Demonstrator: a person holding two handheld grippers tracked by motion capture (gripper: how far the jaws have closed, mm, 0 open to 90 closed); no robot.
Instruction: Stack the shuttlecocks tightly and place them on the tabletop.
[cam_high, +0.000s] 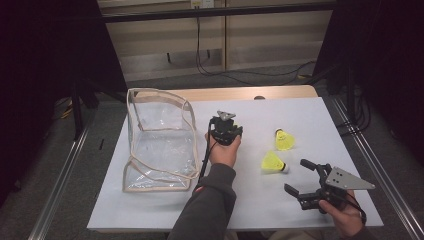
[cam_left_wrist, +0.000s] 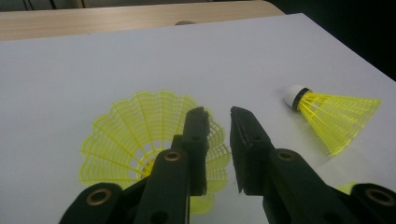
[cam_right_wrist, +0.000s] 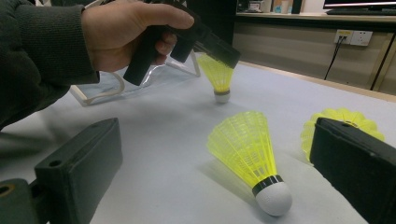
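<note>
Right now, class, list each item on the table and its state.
Clear bag: open, empty.
Left shuttlecock: standing upright on its cork.
Middle shuttlecock: lying on its side.
Right shuttlecock: lying on its side.
Left tongs: slightly open, gripping nothing.
Right tongs: wide open, empty.

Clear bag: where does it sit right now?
High view: the clear bag stands on the table at its left side, just left of the left tongs.

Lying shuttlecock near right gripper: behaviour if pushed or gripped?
The shuttlecock lies on its side, cone-shaped, so a push probably rolls it in an arc. Its thin mesh skirt looks light and springy; jaws would likely dent it.
</note>
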